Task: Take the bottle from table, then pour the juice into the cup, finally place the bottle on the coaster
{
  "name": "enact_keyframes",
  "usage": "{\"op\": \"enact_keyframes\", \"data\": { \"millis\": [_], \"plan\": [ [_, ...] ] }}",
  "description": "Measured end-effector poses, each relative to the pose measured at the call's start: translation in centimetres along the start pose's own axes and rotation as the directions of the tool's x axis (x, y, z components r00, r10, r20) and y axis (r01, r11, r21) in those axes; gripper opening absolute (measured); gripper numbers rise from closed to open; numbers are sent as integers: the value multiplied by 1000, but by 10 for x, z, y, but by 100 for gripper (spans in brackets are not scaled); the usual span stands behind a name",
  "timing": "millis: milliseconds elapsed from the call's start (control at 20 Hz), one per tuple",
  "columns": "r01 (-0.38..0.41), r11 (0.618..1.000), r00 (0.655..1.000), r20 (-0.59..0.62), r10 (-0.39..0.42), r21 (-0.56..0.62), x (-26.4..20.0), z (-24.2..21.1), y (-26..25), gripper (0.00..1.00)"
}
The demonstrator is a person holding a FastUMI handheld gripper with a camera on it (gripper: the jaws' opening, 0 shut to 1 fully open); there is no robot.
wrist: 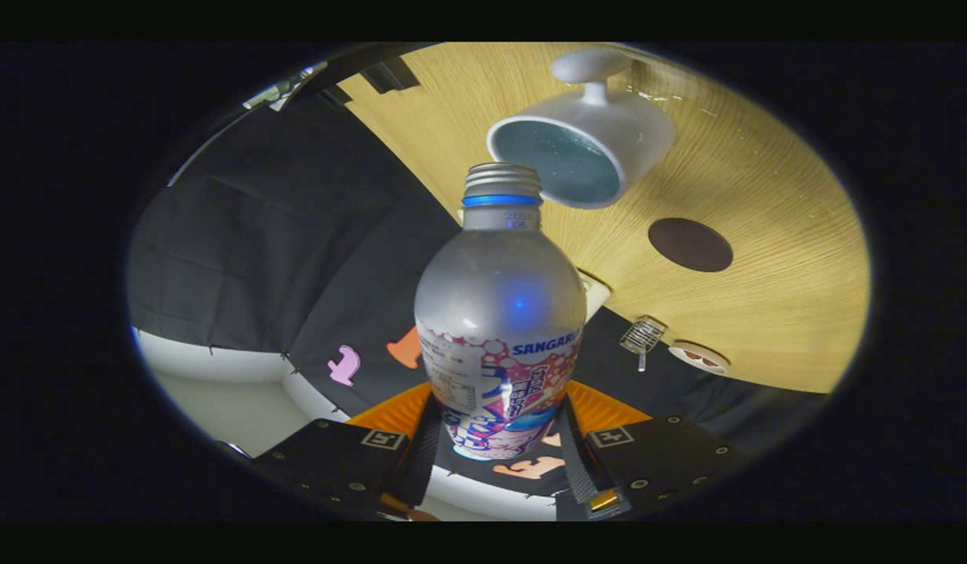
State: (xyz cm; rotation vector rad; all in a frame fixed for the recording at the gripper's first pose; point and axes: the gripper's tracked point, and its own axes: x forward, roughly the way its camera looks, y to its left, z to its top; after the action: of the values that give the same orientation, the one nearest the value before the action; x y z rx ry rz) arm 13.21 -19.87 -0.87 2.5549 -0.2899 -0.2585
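Our gripper (499,450) is clamped on the bottle (499,313), one finger pressed to each side of its labelled lower body, and we carry it lifted and tipped so that its open threaded mouth points toward the cup (585,149). The cup sits on the wooden table (765,313) just beyond the bottle's mouth, its handle on the far side from us, not far from the table edge that meets the booth wall. The dark round coaster (690,244) lies on the table near the cup, apart from it and further in from that edge. We judge the pour to be the step in hand. To do it well we should bring the mouth over the cup's rim before tilting further, roll the wrist slowly, and keep the squeeze firm, since the smooth bottle could slip as it tips. The coaster comes afterwards.
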Motion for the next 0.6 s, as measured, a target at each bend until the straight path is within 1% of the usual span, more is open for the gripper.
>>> {"op": "enact_keyframes", "data": {
  "millis": [150,200,250,350,450,550,600],
  "plan": [
    [32,986,999,-28,-37,-164,-2,-1,-19,70],
    [50,968,998,-21,-57,-245,-3,0,-25,70],
    [76,935,996,-16,-87,-346,-1,1,-31,70],
    [110,850,992,2,-128,-516,-4,6,-42,70],
    [112,761,991,10,-137,-639,-7,15,-47,70],
    [113,660,990,26,-141,-743,-4,21,-55,70],
    [108,601,989,25,-145,-792,0,21,-62,70]
  ]
}}
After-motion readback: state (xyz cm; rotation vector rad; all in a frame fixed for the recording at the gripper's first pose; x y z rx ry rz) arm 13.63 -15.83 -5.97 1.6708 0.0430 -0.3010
